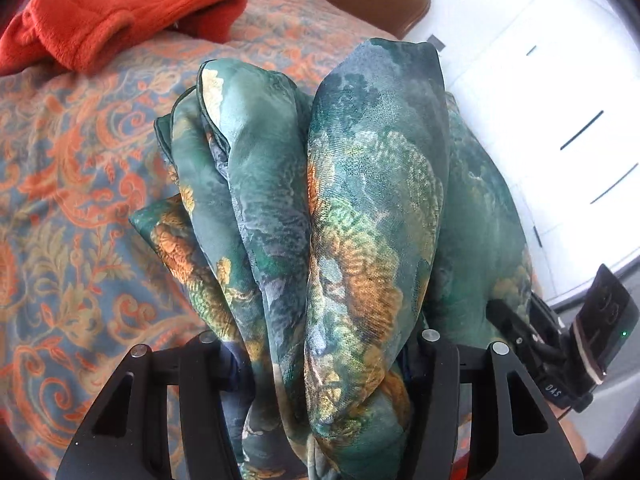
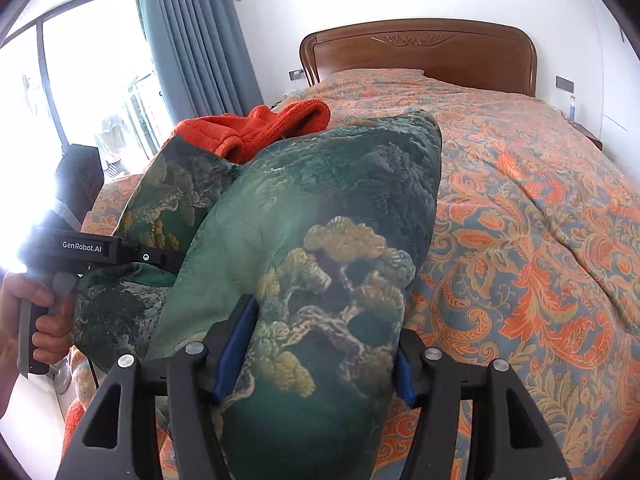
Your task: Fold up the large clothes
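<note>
A large green silky garment (image 1: 340, 200) with gold and teal tree prints is bunched in thick folds and held up over the bed. My left gripper (image 1: 320, 360) is shut on a wad of it; the cloth hides the fingertips. My right gripper (image 2: 320, 360) is shut on another part of the same garment (image 2: 320, 240), with the blue pads (image 2: 236, 344) pressed against the cloth. The other gripper shows at the right edge of the left wrist view (image 1: 560, 344) and at the left of the right wrist view (image 2: 100, 252), held by a hand.
The bed is covered by an orange and blue paisley quilt (image 2: 540, 240). An orange fleece garment (image 1: 112, 20) lies on it beyond the green one. A wooden headboard (image 2: 416, 48), grey curtains (image 2: 192, 40) and a white wardrobe (image 1: 560, 100) surround the bed.
</note>
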